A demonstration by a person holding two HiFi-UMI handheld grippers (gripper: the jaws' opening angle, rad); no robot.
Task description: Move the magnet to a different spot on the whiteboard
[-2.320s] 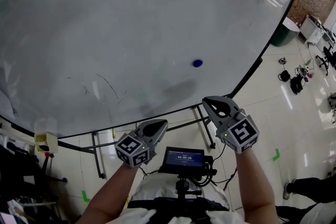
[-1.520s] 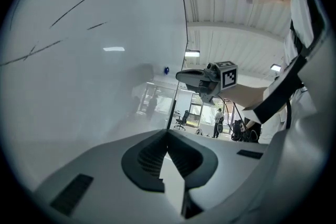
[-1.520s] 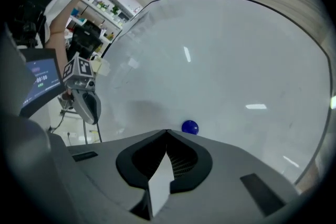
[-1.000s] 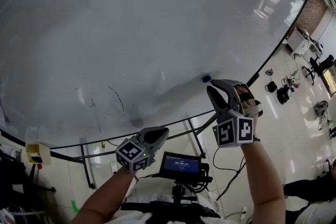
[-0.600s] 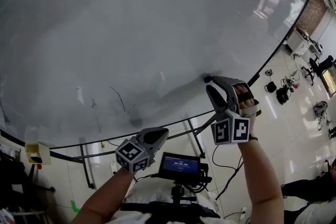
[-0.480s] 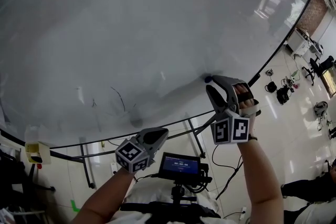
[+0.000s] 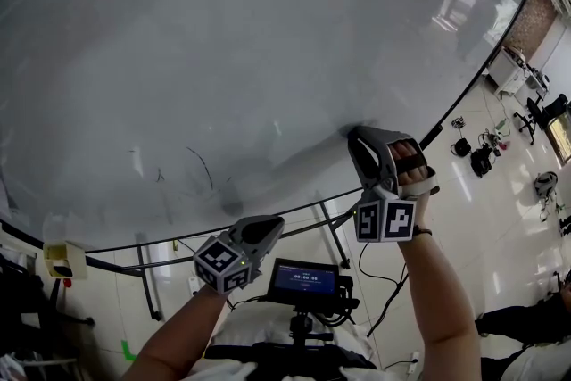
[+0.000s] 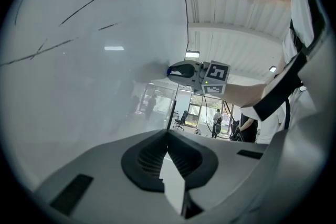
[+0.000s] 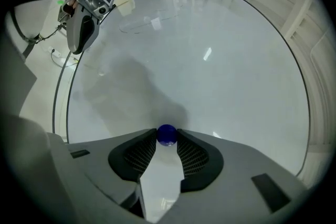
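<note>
Right tool (image 9: 167, 137), its jaws having just been closing, pinches the small blue magnet (image 9: 167, 134) between its tips against the whiteboard (image 9: 220, 60). Left tool (image 8: 167, 132) hangs well apart, jaws together. The magnet appears light, rigid and smooth-domed, probably slippery. Grip its sides squarely and expect resistance when pulling.

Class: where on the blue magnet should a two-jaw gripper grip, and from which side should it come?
Pinch the blue magnet across its rounded sides, one jaw each side, coming head-on toward the whiteboard. It is a small knob standing proud of the board, so probably only its sides offer purchase.
</note>
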